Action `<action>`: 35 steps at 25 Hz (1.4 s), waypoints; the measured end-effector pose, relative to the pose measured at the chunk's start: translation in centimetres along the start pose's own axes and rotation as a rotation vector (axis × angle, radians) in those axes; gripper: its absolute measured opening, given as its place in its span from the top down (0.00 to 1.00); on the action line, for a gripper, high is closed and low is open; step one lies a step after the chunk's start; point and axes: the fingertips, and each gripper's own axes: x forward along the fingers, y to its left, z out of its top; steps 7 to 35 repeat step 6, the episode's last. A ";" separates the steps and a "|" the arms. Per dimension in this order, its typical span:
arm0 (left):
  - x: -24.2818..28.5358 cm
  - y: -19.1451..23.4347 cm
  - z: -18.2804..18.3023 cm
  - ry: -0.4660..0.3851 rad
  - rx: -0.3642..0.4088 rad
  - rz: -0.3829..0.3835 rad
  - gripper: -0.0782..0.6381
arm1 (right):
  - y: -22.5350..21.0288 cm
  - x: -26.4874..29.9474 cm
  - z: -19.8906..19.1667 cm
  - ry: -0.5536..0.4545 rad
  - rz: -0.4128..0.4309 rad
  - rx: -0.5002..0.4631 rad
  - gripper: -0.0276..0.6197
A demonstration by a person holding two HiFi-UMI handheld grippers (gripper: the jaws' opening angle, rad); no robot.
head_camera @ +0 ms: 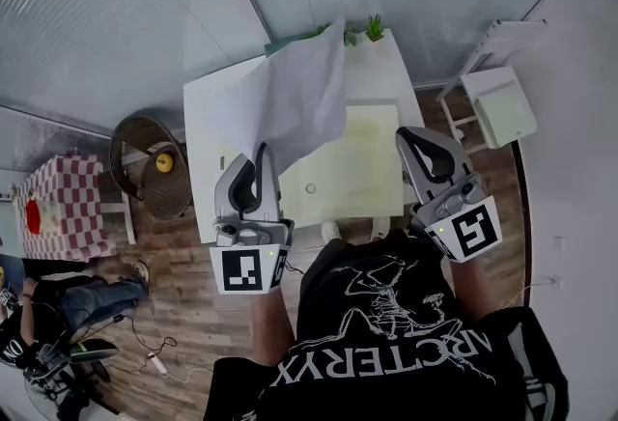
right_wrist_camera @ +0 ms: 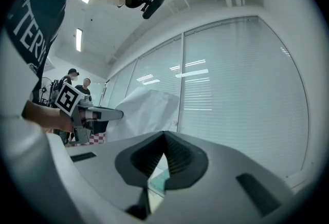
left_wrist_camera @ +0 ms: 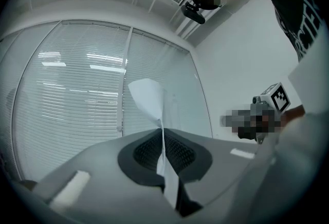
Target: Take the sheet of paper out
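Left gripper (head_camera: pixel 259 158), head view: clenched on the near edge of the sheet of paper (head_camera: pixel 290 100). Sheet position: raised in the air over the white table (head_camera: pixel 386 71), bowed, top corner close to the potted plants (head_camera: pixel 372 26). Lower right part seen overlapping the pale yellow pad (head_camera: pixel 362 163); contact there not readable from this view. Right gripper (head_camera: pixel 413 137): closed, beside the pad's right edge, apart from the sheet.

Left gripper view: both pads pressed flat on the sheet (left_wrist_camera: pixel 146 97), with paper running edge-on through the clamp and fanning out above it. Judged step: carrying the sheet clear. Hold clamp pressure constant; thin paper slips or tears when the grip is eased and retaken. Move along the plane of the sheet rather than broadside, to limit flapping and creasing. Avoid twisting at the clamp line.

Right gripper view: jaws together at the tips, nothing between them, only a sliver of tabletop visible through the gap below. Sheet (right_wrist_camera: pixel 144 110) and left gripper (right_wrist_camera: pixel 97 114) in sight to the left, well apart. Keep the right tool clear of the hanging paper. Steer the top corner away from the plants. Confirm the lower edge is free of the pad before pulling away.
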 end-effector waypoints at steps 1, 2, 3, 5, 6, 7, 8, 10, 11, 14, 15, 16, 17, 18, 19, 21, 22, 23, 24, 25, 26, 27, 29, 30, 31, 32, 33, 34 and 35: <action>0.0 0.0 0.0 0.000 0.000 0.001 0.87 | 0.1 0.0 0.0 -0.001 0.001 0.000 0.94; -0.1 0.1 0.1 0.002 0.001 0.003 0.87 | 0.1 0.0 0.1 -0.001 0.002 0.001 0.94; -0.1 0.1 0.1 0.003 0.001 0.005 0.87 | 0.1 0.0 0.1 -0.001 0.003 0.001 0.94; 0.0 0.2 0.0 0.005 0.002 0.008 0.87 | 0.1 0.1 0.0 0.001 0.003 0.003 0.94; 0.0 0.3 0.0 0.005 0.002 0.010 0.87 | 0.0 0.1 0.0 0.001 0.003 0.004 0.94; 0.0 0.3 0.0 0.005 0.002 0.010 0.87 | 0.0 0.1 0.0 0.001 0.003 0.004 0.94; 0.0 0.3 0.0 0.005 0.002 0.010 0.87 | 0.0 0.1 0.0 0.001 0.003 0.004 0.94; 0.0 0.3 0.0 0.005 0.002 0.010 0.87 | 0.0 0.1 0.0 0.001 0.003 0.004 0.94; 0.0 0.3 0.0 0.005 0.002 0.010 0.87 | 0.0 0.1 0.0 0.001 0.003 0.004 0.94; 0.0 0.3 0.0 0.005 0.002 0.010 0.87 | 0.0 0.1 0.0 0.001 0.003 0.004 0.94; 0.0 0.3 0.0 0.005 0.002 0.010 0.87 | 0.0 0.1 0.0 0.001 0.003 0.004 0.94; 0.0 0.3 0.0 0.005 0.002 0.010 0.87 | 0.0 0.1 0.0 0.001 0.003 0.004 0.94; 0.0 0.3 0.0 0.005 0.002 0.010 0.87 | 0.0 0.1 0.0 0.001 0.003 0.004 0.94; 0.0 0.3 0.0 0.005 0.002 0.010 0.87 | 0.0 0.1 0.0 0.001 0.003 0.004 0.94; 0.0 0.3 0.0 0.005 0.002 0.010 0.87 | 0.0 0.1 0.0 0.001 0.003 0.004 0.94; 0.0 0.3 0.0 0.005 0.002 0.010 0.87 | 0.0 0.1 0.0 0.001 0.003 0.004 0.94; 0.0 0.3 0.0 0.005 0.002 0.010 0.87 | 0.0 0.1 0.0 0.001 0.003 0.004 0.94; 0.0 0.3 0.0 0.005 0.002 0.010 0.87 | 0.0 0.1 0.0 0.001 0.003 0.004 0.94; 0.0 0.3 0.0 0.005 0.002 0.010 0.87 | 0.0 0.1 0.0 0.001 0.003 0.004 0.94; 0.0 0.3 0.0 0.005 0.002 0.010 0.87 | 0.0 0.1 0.0 0.001 0.003 0.004 0.94; 0.0 0.3 0.0 0.005 0.002 0.010 0.87 | 0.0 0.1 0.0 0.001 0.003 0.004 0.94; 0.0 0.3 0.0 0.005 0.002 0.010 0.87 | 0.0 0.1 0.0 0.001 0.003 0.004 0.94; 0.0 0.3 0.0 0.005 0.002 0.010 0.87 | 0.0 0.1 0.0 0.001 0.003 0.004 0.94; 0.0 0.3 0.0 0.005 0.002 0.010 0.87 | 0.0 0.1 0.0 0.001 0.003 0.004 0.94; 0.0 0.3 0.0 0.005 0.002 0.010 0.87 | 0.0 0.1 0.0 0.001 0.003 0.004 0.94; 0.0 0.3 0.0 0.005 0.002 0.010 0.87 | 0.0 0.1 0.0 0.001 0.003 0.004 0.94; 0.0 0.3 0.0 0.005 0.002 0.010 0.87 | 0.0 0.1 0.0 0.001 0.003 0.004 0.94; 0.0 0.3 0.0 0.005 0.002 0.010 0.87 | 0.0 0.1 0.0 0.001 0.003 0.004 0.94; 0.0 0.3 0.0 0.005 0.002 0.010 0.87 | 0.0 0.1 0.0 0.001 0.003 0.004 0.94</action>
